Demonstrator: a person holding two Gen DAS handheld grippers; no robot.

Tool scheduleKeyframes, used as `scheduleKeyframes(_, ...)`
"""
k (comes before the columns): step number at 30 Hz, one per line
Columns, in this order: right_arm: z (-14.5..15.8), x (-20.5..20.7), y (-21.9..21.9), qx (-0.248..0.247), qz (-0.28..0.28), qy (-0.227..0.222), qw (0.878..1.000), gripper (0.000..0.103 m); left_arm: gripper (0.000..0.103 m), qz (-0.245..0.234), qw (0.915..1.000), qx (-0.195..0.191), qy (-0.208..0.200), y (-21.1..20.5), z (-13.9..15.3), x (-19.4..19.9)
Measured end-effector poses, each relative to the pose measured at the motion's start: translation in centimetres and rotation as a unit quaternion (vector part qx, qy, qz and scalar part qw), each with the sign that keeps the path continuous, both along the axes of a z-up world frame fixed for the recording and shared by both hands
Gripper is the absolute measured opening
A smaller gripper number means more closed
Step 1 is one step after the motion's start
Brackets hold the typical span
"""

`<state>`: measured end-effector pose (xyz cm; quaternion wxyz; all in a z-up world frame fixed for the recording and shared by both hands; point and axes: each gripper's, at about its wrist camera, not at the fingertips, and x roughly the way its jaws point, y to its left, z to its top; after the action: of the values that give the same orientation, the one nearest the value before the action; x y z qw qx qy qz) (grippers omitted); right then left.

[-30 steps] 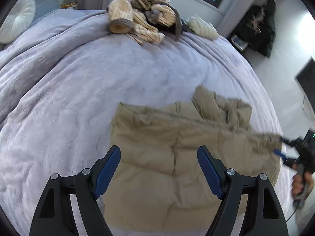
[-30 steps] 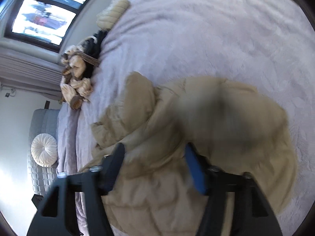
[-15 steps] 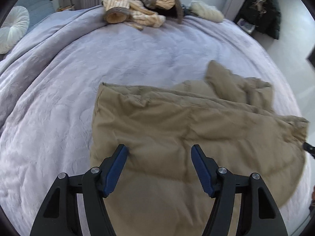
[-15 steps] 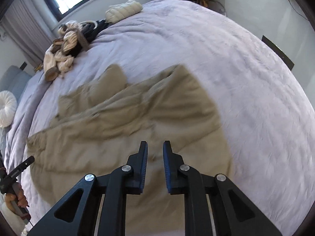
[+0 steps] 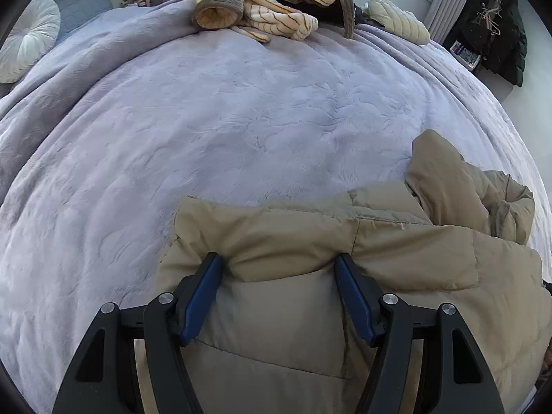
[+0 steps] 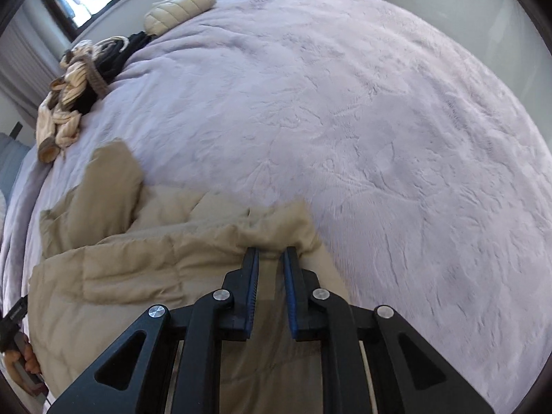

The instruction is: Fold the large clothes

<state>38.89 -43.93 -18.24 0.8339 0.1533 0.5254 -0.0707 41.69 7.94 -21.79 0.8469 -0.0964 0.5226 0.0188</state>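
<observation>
The tan padded jacket [image 5: 379, 241] lies on the bed [image 5: 241, 120], which is covered by a lavender plush blanket [image 6: 379, 120]. The jacket sits at the near edge of the bed, with one folded layer lying over the lower panel and a sleeve [image 5: 445, 186] bunched up at its far right side.

The left tool [image 5: 277, 269] has its blue-padded fingers [image 5: 203, 293] spread wide apart. The folded edge of the jacket lies between them and touches both pads; the fabric is not pinched.

The right tool [image 6: 270, 257] has its fingers nearly together, with a narrow gap remaining. The tips meet a gathered ridge of jacket fabric at the right corner of the garment. Whether the fabric is clamped cannot be told from this view.

At the far side of the bed lies a pile of striped cream knitwear [image 5: 255, 7] mixed with dark garments. Just beside it lies a cream quilted item [image 6: 179, 8]. A round white cushion [image 5: 27, 39] rests at the far left.
</observation>
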Motion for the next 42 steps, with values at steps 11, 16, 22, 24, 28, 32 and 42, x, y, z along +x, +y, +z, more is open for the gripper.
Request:
scheduleKeyframes(11, -0.8, 0.7, 0.6, -0.031, 0.018, 0.012, 0.999, 0.014, 0.071, 0.01, 0.9999, 0.001, -0.005, 0.7, 1.9, -0.2)
scheduleKeyframes(16, 1.6, -0.8, 0.9, -0.058, 0.011, -0.006, 0.998, 0.014, 0.071, 0.033, 0.999, 0.02, -0.02, 2.8, 3.3, -1.6)
scheduleKeyframes(22, 3.8, -4.0, 2.5, -0.051, 0.021, -0.025, 0.998, 0.014, 0.071, 0.093, 0.9941, -0.037, 0.04, 5.9, -0.8, -0.9)
scheduleKeyframes(24, 4.1, -4.8, 2.8, -0.049, 0.022, -0.025, 0.998, 0.014, 0.071, 0.108, 0.9922, -0.047, 0.04, 6.3, -0.8, -0.9)
scheduleKeyframes(28, 5.1, -6.6, 2.7, -0.029, 0.014, -0.029, 0.999, 0.018, 0.071, 0.093, 0.9952, -0.013, 0.028, 6.0, 1.0, -2.0)
scheduleKeyframes(32, 6.0, -8.5, 2.9, -0.008, 0.005, -0.032, 0.999, 0.018, 0.071, 0.079, 0.9967, -0.002, 0.018, 6.2, 3.1, -4.1)
scheduleKeyframes(42, 6.1, -13.5, 4.3, 0.034, -0.003, -0.011, 0.999, 0.018, 0.071, 0.066, 0.9965, -0.035, 0.037, 6.8, 5.3, -11.1)
